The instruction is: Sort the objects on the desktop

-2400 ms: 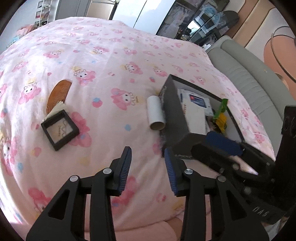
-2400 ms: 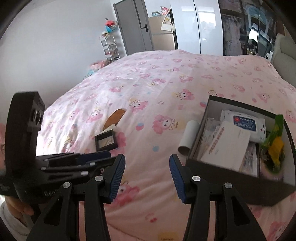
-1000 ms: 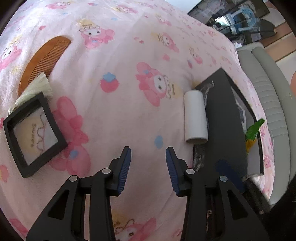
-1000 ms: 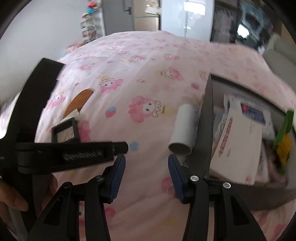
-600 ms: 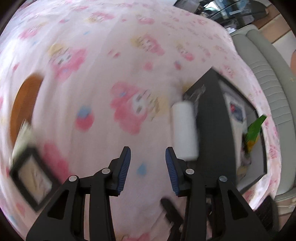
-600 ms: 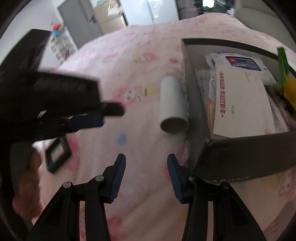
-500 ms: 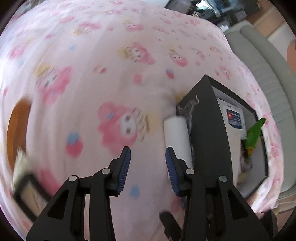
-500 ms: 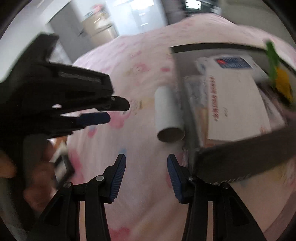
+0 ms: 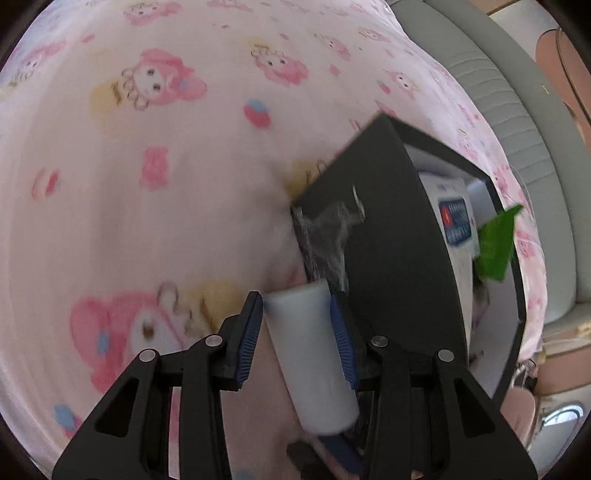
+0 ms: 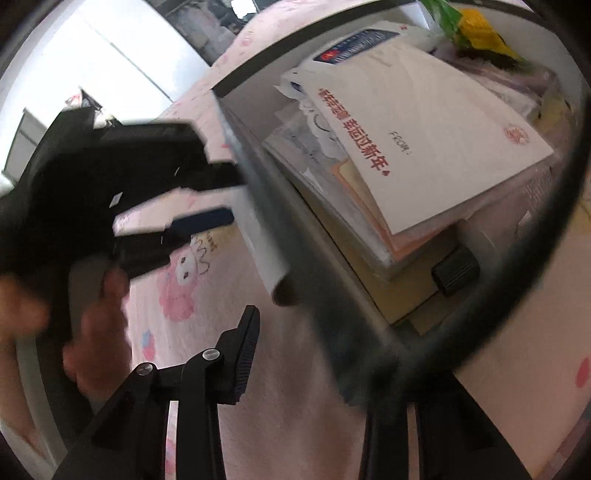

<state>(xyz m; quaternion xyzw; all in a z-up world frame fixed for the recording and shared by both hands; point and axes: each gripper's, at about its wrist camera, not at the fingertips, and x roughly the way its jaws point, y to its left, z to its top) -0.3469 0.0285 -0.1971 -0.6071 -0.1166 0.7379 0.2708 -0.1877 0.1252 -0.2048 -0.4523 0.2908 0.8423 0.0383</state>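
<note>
A white roll [image 9: 310, 350] lies on the pink sheet against the outer wall of the black box [image 9: 388, 240]. My left gripper [image 9: 295, 328] is open and straddles the roll, one blue pad on each side. In the right wrist view the same roll [image 10: 266, 251] shows beside the box wall [image 10: 288, 240], and the left gripper [image 10: 147, 184] comes in from the left, held by a hand [image 10: 92, 332]. My right gripper [image 10: 321, 332] stands open at the box's near corner. Its left finger [image 10: 247, 350] is outside the wall; the right finger is hidden behind the blurred wall.
The box holds a white envelope [image 10: 424, 129] with red print, a wipes pack [image 9: 456, 218], a green packet [image 9: 495, 247], something yellow [image 10: 476, 29] and a black-capped bottle [image 10: 454, 273]. A grey sofa [image 9: 517, 92] runs along the bed's far right edge.
My left gripper moved forward and right until the white roll lay between its fingers; the comb and small frame left its view. My right gripper closed in on the box's near corner.
</note>
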